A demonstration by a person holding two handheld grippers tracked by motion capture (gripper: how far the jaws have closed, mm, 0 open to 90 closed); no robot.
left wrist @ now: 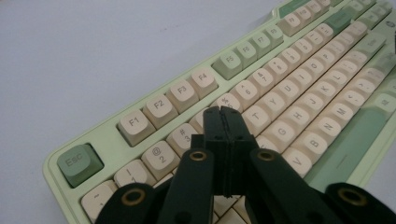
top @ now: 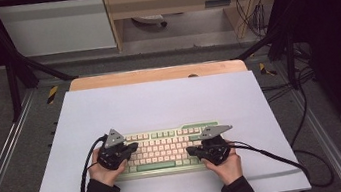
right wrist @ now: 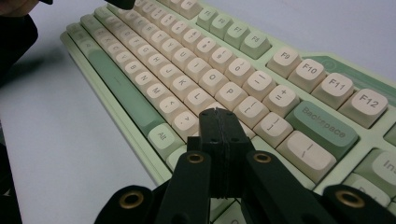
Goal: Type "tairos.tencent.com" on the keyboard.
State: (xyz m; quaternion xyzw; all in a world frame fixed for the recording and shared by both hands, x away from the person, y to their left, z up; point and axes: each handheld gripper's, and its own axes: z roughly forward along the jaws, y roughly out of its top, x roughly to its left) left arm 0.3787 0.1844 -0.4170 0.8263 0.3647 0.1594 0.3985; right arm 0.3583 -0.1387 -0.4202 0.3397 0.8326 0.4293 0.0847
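With both your left tongs (left wrist: 223,116) and right tongs (right wrist: 218,119) pressed together over the keyboard (top: 166,149) on the white desk (top: 159,102), a slanted jab could strike two keys.

keyboard (top: 166,149) on board (top: 159,102), lower centre of frame | left gripper (top: 132,146) over keyboard's left end | right gripper (top: 191,150) over its right end | board on table (top: 155,74), whose edge shows behind
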